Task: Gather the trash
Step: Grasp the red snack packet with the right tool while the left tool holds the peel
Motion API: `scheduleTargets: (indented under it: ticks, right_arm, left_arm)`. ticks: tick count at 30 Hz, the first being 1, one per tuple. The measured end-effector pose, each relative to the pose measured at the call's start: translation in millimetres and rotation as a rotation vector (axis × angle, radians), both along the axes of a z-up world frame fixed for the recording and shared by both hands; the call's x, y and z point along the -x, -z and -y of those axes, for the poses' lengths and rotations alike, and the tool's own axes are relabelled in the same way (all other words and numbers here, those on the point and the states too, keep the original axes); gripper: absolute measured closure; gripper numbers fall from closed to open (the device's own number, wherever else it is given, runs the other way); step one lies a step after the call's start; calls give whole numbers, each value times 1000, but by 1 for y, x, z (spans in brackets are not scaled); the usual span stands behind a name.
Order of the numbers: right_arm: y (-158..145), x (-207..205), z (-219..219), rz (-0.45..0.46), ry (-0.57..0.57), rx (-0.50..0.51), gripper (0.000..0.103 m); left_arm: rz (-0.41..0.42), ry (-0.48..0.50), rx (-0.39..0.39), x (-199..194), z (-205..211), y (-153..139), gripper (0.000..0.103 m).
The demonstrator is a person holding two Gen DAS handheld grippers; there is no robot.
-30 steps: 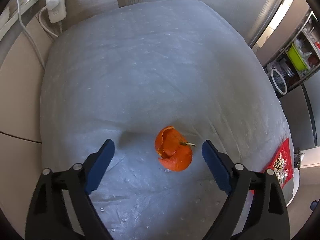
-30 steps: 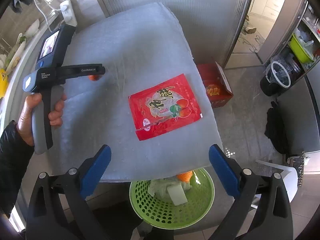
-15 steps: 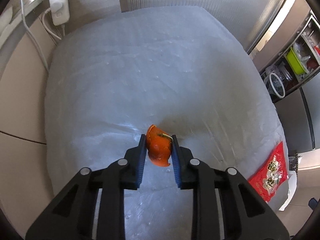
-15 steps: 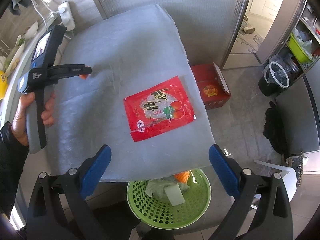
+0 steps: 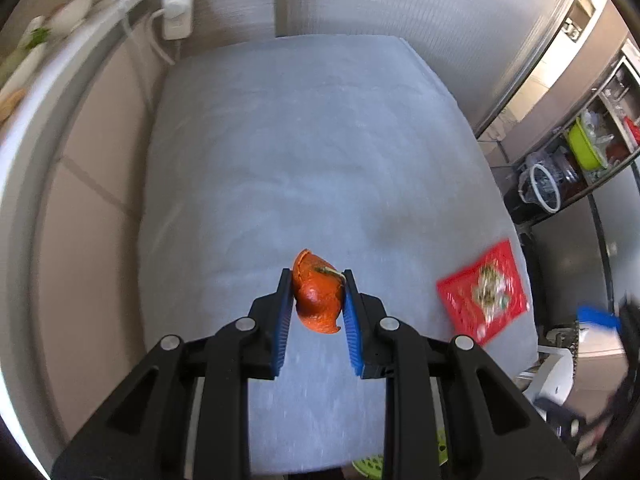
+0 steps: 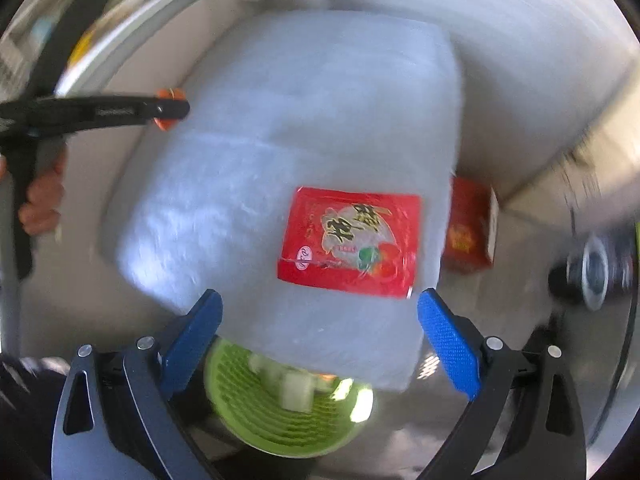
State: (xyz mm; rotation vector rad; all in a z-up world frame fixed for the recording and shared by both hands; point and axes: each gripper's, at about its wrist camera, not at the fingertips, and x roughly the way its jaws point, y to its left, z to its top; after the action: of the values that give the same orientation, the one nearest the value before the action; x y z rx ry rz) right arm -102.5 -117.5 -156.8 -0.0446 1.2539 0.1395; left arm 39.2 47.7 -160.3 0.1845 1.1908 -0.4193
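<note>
My left gripper is shut on an orange peel and holds it above the table covered in white foam sheet. In the right wrist view the left gripper shows at upper left with the peel in its tips. A red snack wrapper lies flat near the table's right front edge; it also shows in the left wrist view. My right gripper is open and empty, just in front of the wrapper. A green basket with scraps sits below the table's front edge.
A red box stands on the floor right of the table. A white power strip hangs on the wall behind the table. Shelves with a green bin and a dark pot are at the right.
My left gripper closed on the orange peel and lifted it off the table. My right gripper moved forward toward the red wrapper; its view is blurred by motion.
</note>
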Motion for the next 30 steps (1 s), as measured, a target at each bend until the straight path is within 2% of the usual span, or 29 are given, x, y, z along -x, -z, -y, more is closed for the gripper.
scheduleTargets:
  ticks: [6, 11, 13, 15, 21, 26, 30]
  right_arm:
    - [15, -27, 5, -36, -402, 50, 5]
    - [28, -41, 13, -28, -711, 48, 5]
    - [34, -42, 16, -21, -851, 57, 6]
    - [41, -42, 17, -25, -938, 74, 6]
    - [57, -44, 15, -48, -1139, 100, 6]
    - [66, -49, -1, -48, -1176, 107, 6]
    - [72, -52, -17, -57, -1187, 115, 6]
  left_arm:
    - [-2, -182, -12, 42, -14, -6, 79]
    - [-38, -474, 41, 84, -15, -13, 79]
    - [-27, -569, 80, 103, -12, -16, 79]
    - [-39, -656, 94, 118, -7, -13, 79]
    - [-87, -809, 108, 143, 4, -2, 79]
    - [-87, -856, 103, 153, 4, -6, 79]
    - [-78, -857, 115, 155, 5, -5, 79]
